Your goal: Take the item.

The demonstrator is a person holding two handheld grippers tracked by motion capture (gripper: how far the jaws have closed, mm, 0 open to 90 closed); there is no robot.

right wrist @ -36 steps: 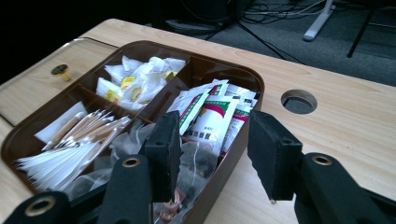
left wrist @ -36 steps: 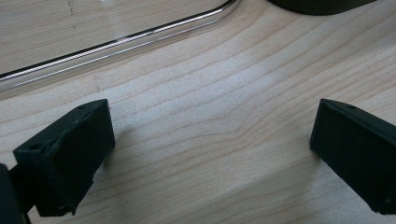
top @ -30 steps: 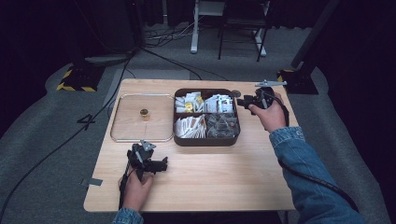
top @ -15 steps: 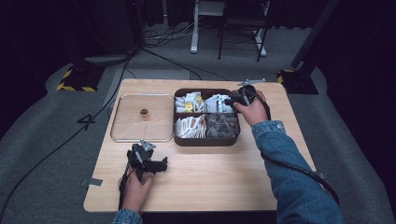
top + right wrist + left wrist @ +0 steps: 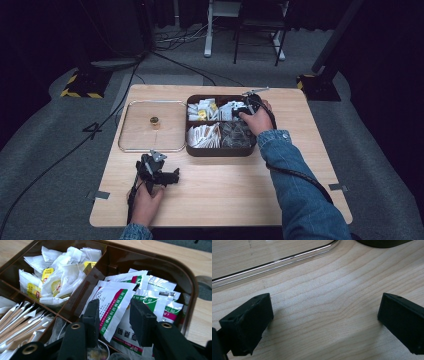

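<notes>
A dark brown divided box stands on the wooden table, its compartments full of sachets. My right gripper reaches from the right into the back right compartment. In the right gripper view its jaws straddle a white sachet with green and red stripes. They have just been closing and stand open, the pads not visibly pressing on it. My left gripper rests low over bare wood near the front left. Its jaws are wide open with nothing between them.
A glass lid with a small brass knob lies flat left of the box; its edge runs ahead of my left gripper. White tea bags with yellow tags and long paper sachets fill other compartments.
My right hand has moved left and down, from the box's back right corner to over its back right compartment. My left hand has stayed put.
</notes>
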